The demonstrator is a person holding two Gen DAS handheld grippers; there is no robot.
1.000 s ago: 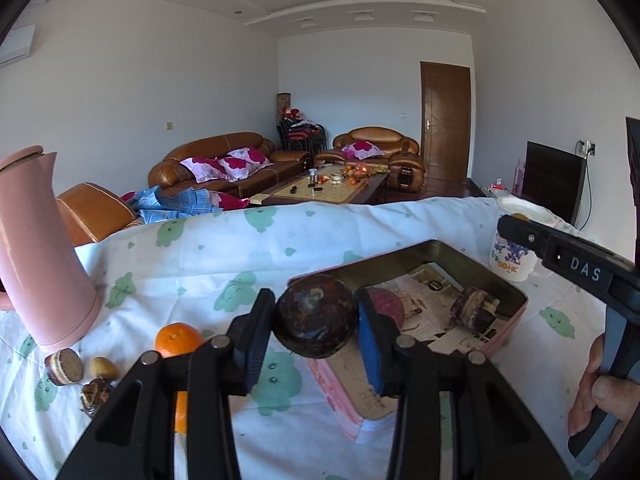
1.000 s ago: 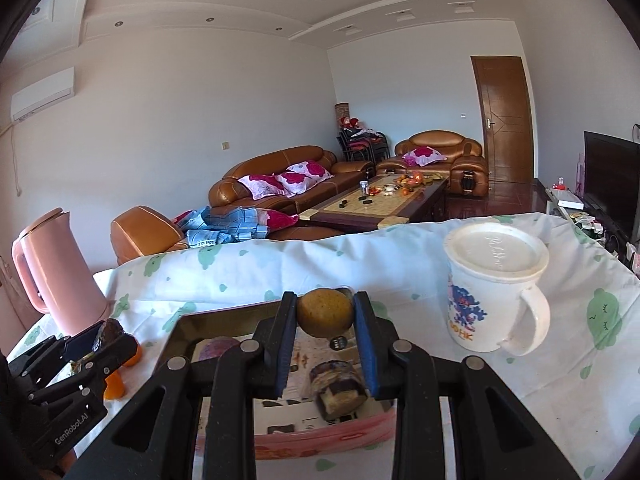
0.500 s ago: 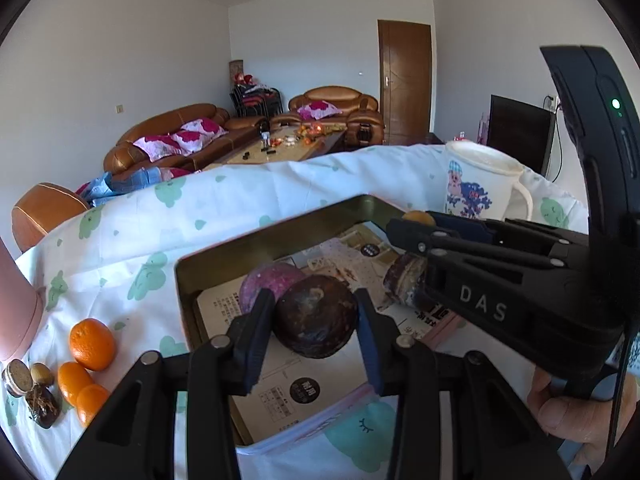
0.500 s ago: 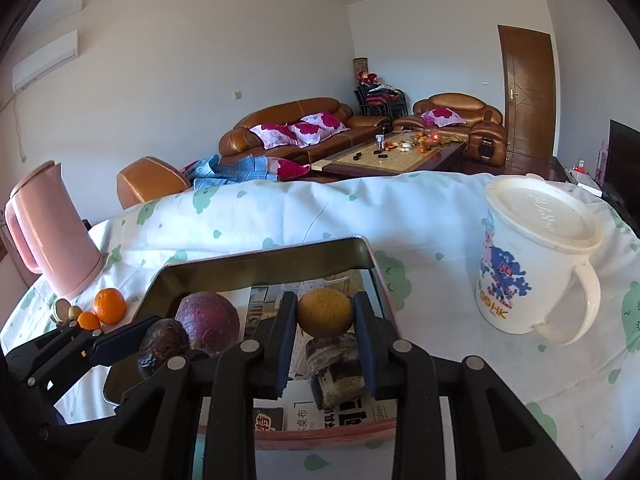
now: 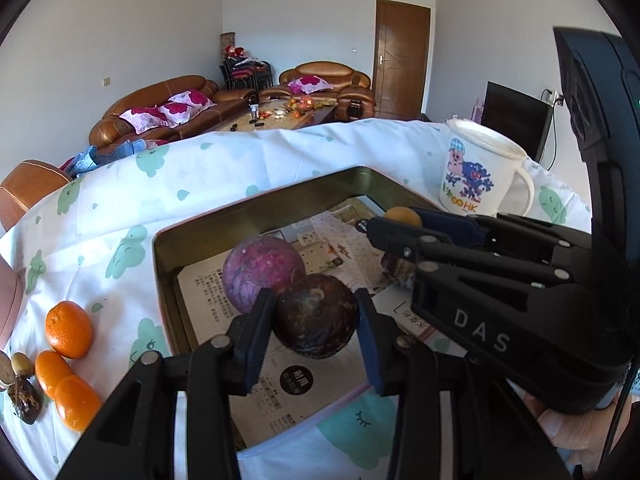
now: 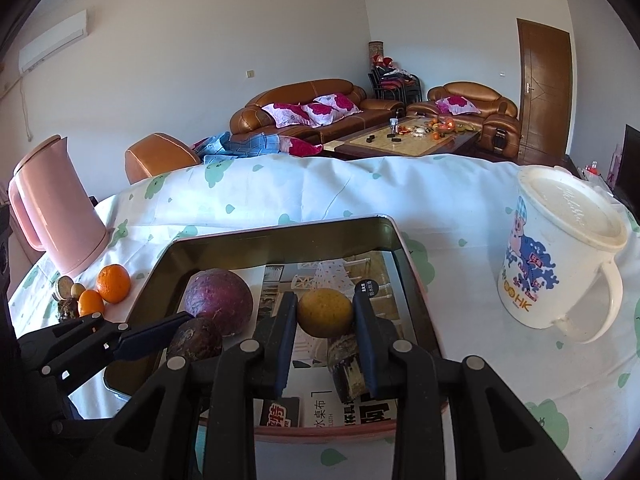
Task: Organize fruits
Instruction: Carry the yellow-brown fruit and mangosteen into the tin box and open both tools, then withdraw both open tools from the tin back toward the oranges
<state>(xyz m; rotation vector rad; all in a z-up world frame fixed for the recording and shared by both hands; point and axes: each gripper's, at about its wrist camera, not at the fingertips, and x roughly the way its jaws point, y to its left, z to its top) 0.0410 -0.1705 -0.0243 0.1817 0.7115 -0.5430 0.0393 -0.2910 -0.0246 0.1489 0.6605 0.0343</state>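
My left gripper (image 5: 316, 320) is shut on a dark brown passion fruit (image 5: 317, 315), held low over the paper-lined metal tray (image 5: 256, 208). A purple passion fruit (image 5: 262, 272) lies in the tray just behind it. My right gripper (image 6: 325, 314) is shut on a small yellow-brown fruit (image 6: 325, 313) over the tray (image 6: 280, 236), above a dark shrivelled fruit (image 6: 344, 364) lying on the paper. The left gripper (image 6: 172, 330) shows at the left of the right wrist view; the right gripper (image 5: 400, 220) crosses the left wrist view from the right.
Three oranges (image 5: 68, 334) and small dark and brown fruits (image 5: 22, 392) lie on the cloth left of the tray. A pink kettle (image 6: 52, 208) stands at the far left, a lidded white mug (image 6: 560, 256) to the right. A hand (image 5: 580, 428) grips the right tool.
Both grippers have swung in and dipped over the tray with their fruits still clamped. The tray now fills the middle of both views; the kettle has slid out of the left view.
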